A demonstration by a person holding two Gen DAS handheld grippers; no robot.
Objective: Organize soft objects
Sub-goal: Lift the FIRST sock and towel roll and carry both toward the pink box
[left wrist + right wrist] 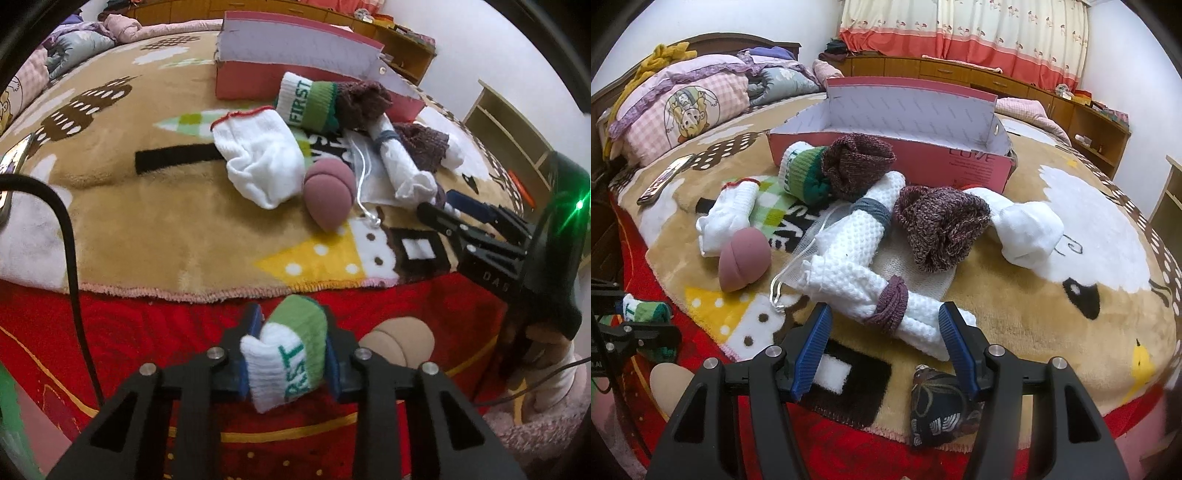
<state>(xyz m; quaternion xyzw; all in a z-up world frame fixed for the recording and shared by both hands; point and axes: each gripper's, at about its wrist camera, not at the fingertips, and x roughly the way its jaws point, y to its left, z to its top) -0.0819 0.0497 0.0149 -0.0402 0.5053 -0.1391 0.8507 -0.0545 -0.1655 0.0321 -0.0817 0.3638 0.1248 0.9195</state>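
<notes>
Bed (1015,314) covered by a patterned tan blanket (1071,295), bearing an open pink box (960,164), rolled socks (942,225), a tied white towel (857,236), a mauve sponge (744,258) and a phone (663,181).

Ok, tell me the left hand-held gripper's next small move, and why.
Probably lift and carry toward the open pink cardboard box. The left hand-held gripper is already shut on the rolled white-and-green sock over the red bed edge, its twin lies by the box, which looks empty.
</notes>
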